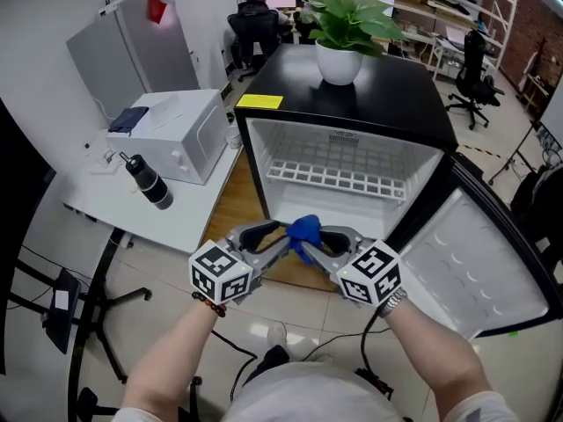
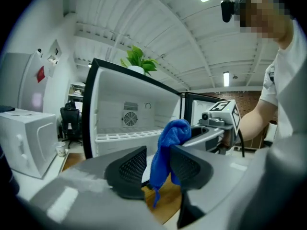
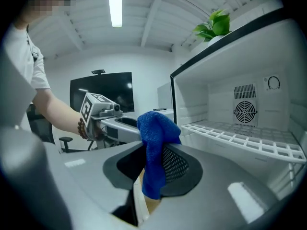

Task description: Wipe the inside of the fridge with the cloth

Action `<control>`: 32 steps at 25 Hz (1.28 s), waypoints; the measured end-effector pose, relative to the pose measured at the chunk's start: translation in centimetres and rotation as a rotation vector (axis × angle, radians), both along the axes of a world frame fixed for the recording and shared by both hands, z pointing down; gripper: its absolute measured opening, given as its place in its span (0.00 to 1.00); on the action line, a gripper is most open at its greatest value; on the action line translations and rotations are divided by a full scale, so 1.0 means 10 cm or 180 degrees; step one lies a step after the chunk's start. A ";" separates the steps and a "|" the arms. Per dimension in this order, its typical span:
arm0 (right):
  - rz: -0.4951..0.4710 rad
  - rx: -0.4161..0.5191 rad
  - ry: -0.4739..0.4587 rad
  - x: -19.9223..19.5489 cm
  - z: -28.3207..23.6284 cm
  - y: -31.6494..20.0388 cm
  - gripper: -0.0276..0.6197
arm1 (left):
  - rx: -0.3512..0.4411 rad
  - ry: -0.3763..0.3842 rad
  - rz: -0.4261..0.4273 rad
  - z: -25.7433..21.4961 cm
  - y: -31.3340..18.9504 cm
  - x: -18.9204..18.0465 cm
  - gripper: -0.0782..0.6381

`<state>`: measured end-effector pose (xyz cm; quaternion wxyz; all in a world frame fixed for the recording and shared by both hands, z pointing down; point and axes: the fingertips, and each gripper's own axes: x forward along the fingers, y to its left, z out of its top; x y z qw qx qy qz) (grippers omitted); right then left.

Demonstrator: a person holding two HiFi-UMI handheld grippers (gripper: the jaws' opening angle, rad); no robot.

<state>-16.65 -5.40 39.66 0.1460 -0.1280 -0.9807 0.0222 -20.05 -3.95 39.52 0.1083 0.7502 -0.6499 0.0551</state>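
as things lie, the cloth (image 1: 305, 229) hangs in mid-air just in front of the open fridge (image 1: 352, 143), shared between two tools, and that is where trouble could start.

on the left, the left gripper (image 2: 159, 166) has its jaws spread. the blue cloth hangs in the gap and brushes only one pad. if a fold snags on that pad's mesh as the tool draws off, it may tug the cloth out of the other grip.

in the middle, the cloth is bunched into a lump with a tail hanging down (not spread flat). a wipe begun like this would likely drag a wad over the wire shelf (image 1: 339, 178), and the tail might catch in its bars.

on the right, the fridge door (image 1: 479, 253) stands wide open close beside the right gripper (image 3: 154, 163). a careless swing inward could knock it.

now the claws. the left one is open and pinches nothing, with the cloth merely hanging between its pads. the right one is closed on the cloth. the fabric is squeezed between its two pads, the bulk rising above them and a fold drooping below, and its thickness keeps the jaws partly apart. both tips meet near the fridge's lower front edge, not inside it. by my reading the wiping has not begun.
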 end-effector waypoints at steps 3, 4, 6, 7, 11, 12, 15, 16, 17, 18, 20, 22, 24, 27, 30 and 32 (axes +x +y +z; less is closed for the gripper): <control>0.0159 0.0140 0.0068 -0.14 0.15 -0.06 0.18 | -0.0107 -0.0051 -0.0325 0.13 0.04 -0.30 0.33; 0.0211 0.0166 0.0092 -0.19 0.20 -0.08 0.18 | -0.0137 -0.0064 -0.0436 0.17 0.05 -0.39 0.33; 0.0315 0.0199 0.0134 -0.29 0.30 -0.14 0.18 | -0.0179 -0.0089 -0.0659 0.23 0.06 -0.58 0.33; 0.0365 0.0205 0.0154 -0.34 0.35 -0.17 0.17 | -0.0194 -0.0105 -0.0768 0.26 0.06 -0.68 0.33; 0.0532 0.0212 0.0213 -0.57 0.55 -0.28 0.17 | -0.0281 -0.0202 -0.1115 0.35 0.01 -1.02 0.33; 0.0567 0.0207 0.0222 -0.63 0.59 -0.30 0.17 | -0.0309 -0.0223 -0.1172 0.38 -0.01 -1.09 0.33; 0.0650 0.0202 0.0236 -0.82 0.71 -0.35 0.17 | -0.0386 -0.0263 -0.1279 0.46 -0.09 -1.25 0.33; 0.0673 0.0202 0.0245 -0.87 0.75 -0.37 0.17 | -0.0408 -0.0270 -0.1291 0.49 -0.12 -1.29 0.33; 0.0695 0.0201 0.0259 -0.92 0.80 -0.38 0.17 | -0.0428 -0.0276 -0.1295 0.51 -0.16 -1.32 0.33; 0.0717 0.0200 0.0274 -0.97 0.84 -0.40 0.17 | -0.0445 -0.0284 -0.1294 0.53 -0.19 -1.35 0.33; 0.0757 0.0200 0.0296 -1.06 0.91 -0.43 0.17 | -0.0478 -0.0299 -0.1290 0.57 -0.25 -1.41 0.33; 0.0792 0.0198 0.0303 -1.15 0.98 -0.46 0.17 | -0.0509 -0.0315 -0.1292 0.61 -0.29 -1.47 0.33; 0.0820 0.0191 0.0307 -1.24 1.04 -0.48 0.17 | -0.0536 -0.0328 -0.1296 0.65 -0.33 -1.53 0.33; 0.0853 0.0191 0.0307 -1.37 1.13 -0.50 0.17 | -0.0559 -0.0336 -0.1288 0.71 -0.37 -1.59 0.33; 0.0894 0.0178 0.0304 -1.50 1.23 -0.52 0.17 | -0.0565 -0.0335 -0.1246 0.75 -0.42 -1.62 0.33; 0.0921 0.0171 0.0307 -1.57 1.29 -0.54 0.17 | -0.0550 -0.0352 -0.1197 0.76 -0.46 -1.61 0.33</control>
